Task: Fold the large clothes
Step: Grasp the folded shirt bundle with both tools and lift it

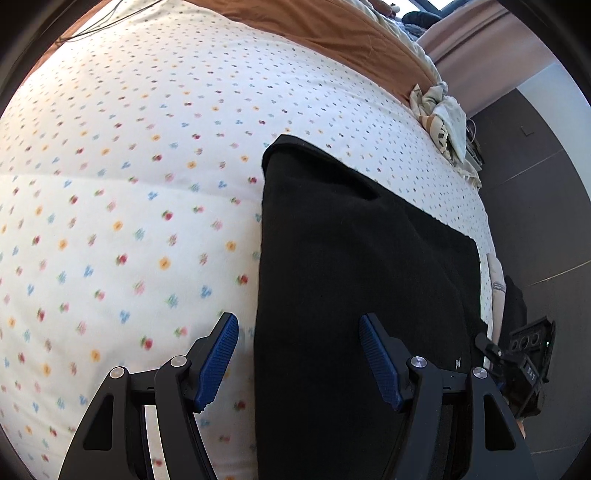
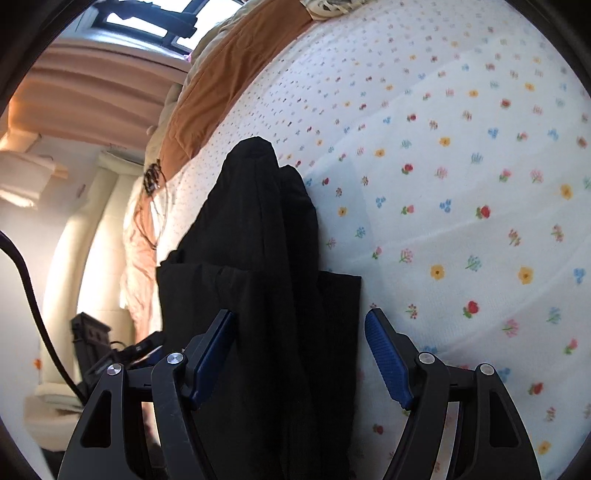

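Where black garment (image 1: 354, 266) ends, floral sheet (image 1: 129, 184) spreads bare, wide.

The place is a home bedroom. A wide bed (image 1: 110, 221) fills both views, covered by a white sheet printed with small flowers, with an orange-brown blanket (image 1: 332, 33) bunched at its far end. Pink curtains (image 2: 85, 99) hang beneath a bright window (image 2: 147, 22).

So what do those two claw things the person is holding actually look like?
Both match: the left gripper and right gripper each have two black plastic arms with triangular cut-outs and silver round pivot bolts, tipped with ribbed blue rubber pads. A black cable curves beside the right one.
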The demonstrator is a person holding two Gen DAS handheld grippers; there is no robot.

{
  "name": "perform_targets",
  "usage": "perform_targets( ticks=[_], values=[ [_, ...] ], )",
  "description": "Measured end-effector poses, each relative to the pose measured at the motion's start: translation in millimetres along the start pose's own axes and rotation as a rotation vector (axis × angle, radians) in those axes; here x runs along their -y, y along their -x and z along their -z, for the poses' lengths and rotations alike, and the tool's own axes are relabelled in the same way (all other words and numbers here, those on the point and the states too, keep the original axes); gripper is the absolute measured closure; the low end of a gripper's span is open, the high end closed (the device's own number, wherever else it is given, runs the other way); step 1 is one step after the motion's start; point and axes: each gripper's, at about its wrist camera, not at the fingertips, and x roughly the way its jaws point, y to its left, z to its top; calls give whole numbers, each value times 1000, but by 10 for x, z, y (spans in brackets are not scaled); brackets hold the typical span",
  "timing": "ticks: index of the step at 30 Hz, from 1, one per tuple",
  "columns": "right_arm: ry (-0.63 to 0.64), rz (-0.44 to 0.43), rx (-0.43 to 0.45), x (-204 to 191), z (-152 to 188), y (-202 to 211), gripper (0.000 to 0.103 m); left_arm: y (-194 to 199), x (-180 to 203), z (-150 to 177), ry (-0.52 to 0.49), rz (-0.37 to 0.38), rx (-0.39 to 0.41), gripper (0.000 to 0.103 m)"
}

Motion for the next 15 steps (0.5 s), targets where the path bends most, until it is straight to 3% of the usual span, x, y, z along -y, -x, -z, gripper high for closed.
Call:
perform_targets(
  ticks=[11,15],
  values=[
    [-44,-78,-53,136,86,68,30,-284,115,-458,-19,-34,37,34],
    [-71,-110,-64,174,58,28,30,-344,116,-460,-15,-40,28,34]
  ],
)
